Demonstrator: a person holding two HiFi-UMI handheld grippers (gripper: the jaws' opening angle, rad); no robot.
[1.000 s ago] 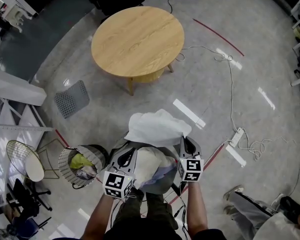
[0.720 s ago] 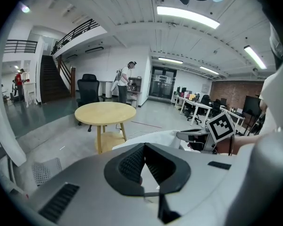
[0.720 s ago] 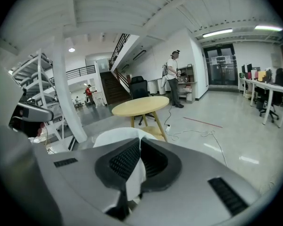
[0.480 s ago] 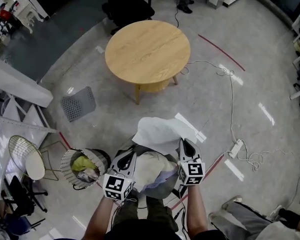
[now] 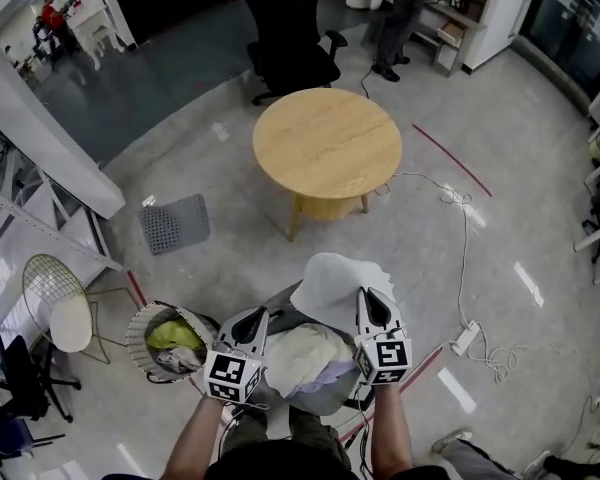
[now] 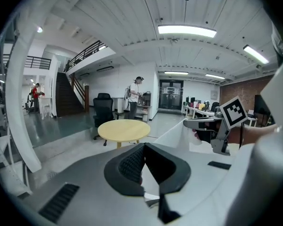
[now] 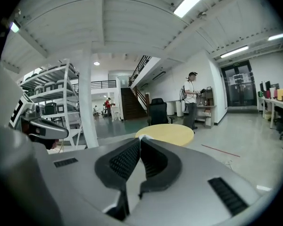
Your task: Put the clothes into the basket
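Glossy grey office floor (image 5: 230, 258), round wooden table (image 5: 327, 143), basket (image 5: 140, 330) at left; left gripper (image 5: 257, 314), right gripper (image 5: 368, 294), both clamped on white garment (image 5: 330, 283).

Left gripper (image 5: 257, 314), right gripper (image 5: 366, 295): both closed.

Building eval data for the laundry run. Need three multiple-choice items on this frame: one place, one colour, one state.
1. The basket stands on the floor at the person's: A right; B left; C far ahead.
2. Colour of the bright garment in the basket? A yellow-green; B red; C black.
3. The right gripper is: A open and empty; B shut on the basket rim; C shut on the white garment.
B: it sits at the head view's left. A: yellow-green cloth shows inside. C: jaws together, white cloth between them.
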